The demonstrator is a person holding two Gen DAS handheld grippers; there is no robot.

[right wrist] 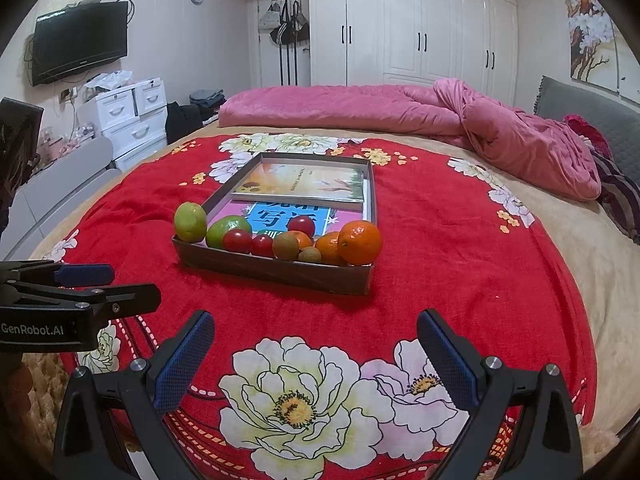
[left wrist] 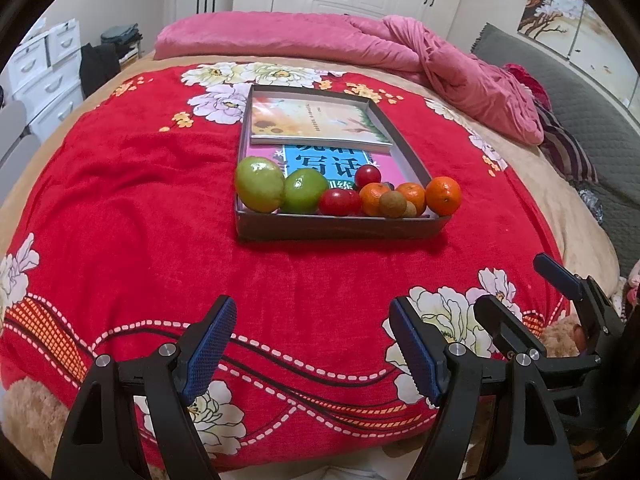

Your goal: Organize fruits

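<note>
Left wrist view shows the left gripper (left wrist: 310,344) with its jaws released and wide apart, and nothing is between the blue pads (left wrist: 212,344); under them lies only the red flowered blanket (left wrist: 132,184). Well ahead of the jaws, a little to the right of their middle line, stands a shallow grey tray (left wrist: 340,230) on the blanket. The fruits lie in a row along the tray wall nearest to the jaws: two green fruits (left wrist: 259,185) on the left side, touching each other, then red tomatoes (left wrist: 339,202), small brown round fruits (left wrist: 393,204) and oranges (left wrist: 443,196) on the right side. One tomato sits behind the row. Beyond the fruits, in the far part of the tray, are two books (left wrist: 316,120), one lying partly on the other. To the right of the left jaws the right gripper (left wrist: 520,300) is seen from the side, also with its fingers apart. Right wrist view shows the right gripper's jaws released too, empty, above a big white flower on the blanket, and the tray is ahead of them, slightly to the left. Far behind the tray lies a pink quilt (right wrist: 360,106), and white wardrobe doors (right wrist: 420,24) stand at the wall.
</note>
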